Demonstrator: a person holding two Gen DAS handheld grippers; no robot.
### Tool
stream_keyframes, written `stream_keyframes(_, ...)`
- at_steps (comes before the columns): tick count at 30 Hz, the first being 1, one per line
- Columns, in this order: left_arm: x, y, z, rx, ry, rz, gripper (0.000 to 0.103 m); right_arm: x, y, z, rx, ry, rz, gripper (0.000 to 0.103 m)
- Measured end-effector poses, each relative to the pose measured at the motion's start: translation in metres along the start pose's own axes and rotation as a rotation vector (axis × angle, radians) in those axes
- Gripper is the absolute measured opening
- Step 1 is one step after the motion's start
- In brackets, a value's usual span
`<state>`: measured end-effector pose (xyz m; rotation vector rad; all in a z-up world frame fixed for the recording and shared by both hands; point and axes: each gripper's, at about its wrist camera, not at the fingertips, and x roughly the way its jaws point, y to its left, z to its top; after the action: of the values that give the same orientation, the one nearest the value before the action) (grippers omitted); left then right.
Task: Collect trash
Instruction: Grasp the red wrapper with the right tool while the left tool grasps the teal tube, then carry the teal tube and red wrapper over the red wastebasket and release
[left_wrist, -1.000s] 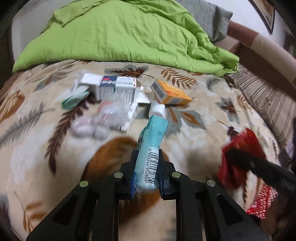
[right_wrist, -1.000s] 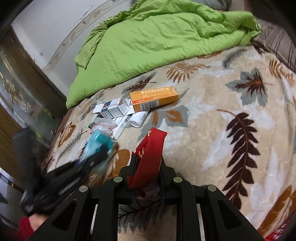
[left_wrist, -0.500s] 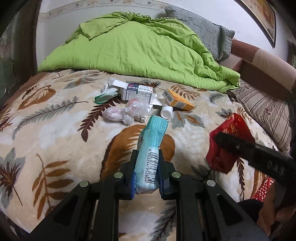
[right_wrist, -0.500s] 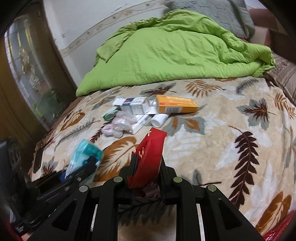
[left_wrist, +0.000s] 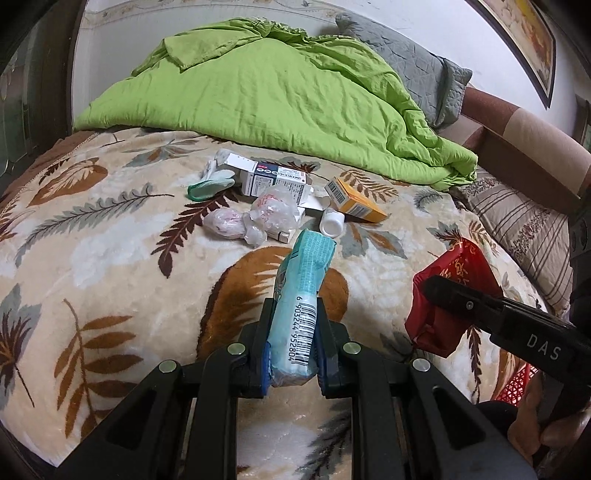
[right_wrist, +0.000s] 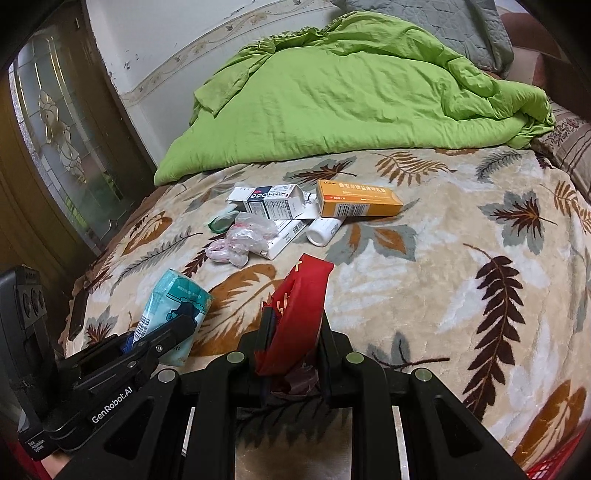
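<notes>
left gripper (left_wrist: 291, 314) jaws clamp teal tissue pack (left_wrist: 301, 295) | right gripper (right_wrist: 291, 325) jaws clamp red wrapper (right_wrist: 295, 310) | boxes, bottle, bags (right_wrist: 243, 240) mid-bed (right_wrist: 461, 258), green duvet (left_wrist: 277, 96) beyond

Both fisheye views are evenly and softly lit, with no harsh glare and only faint shadows beneath the litter on the blanket (left_wrist: 110, 236). Straight lines bow towards the edges, and the corners fall to black. Focus is sharp throughout; the green quilt (right_wrist: 354, 96) appears brightest.
</notes>
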<state>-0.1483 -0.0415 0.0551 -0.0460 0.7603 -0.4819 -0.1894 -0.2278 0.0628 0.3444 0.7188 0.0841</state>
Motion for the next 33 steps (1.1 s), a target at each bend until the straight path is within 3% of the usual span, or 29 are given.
stream_keyframes(33, -0.012, 0.002, -0.001, 0.008, 0.006, 0.007, 0.017, -0.021, -0.009, -0.009, 0.048, -0.017, 0.004, 0.021)
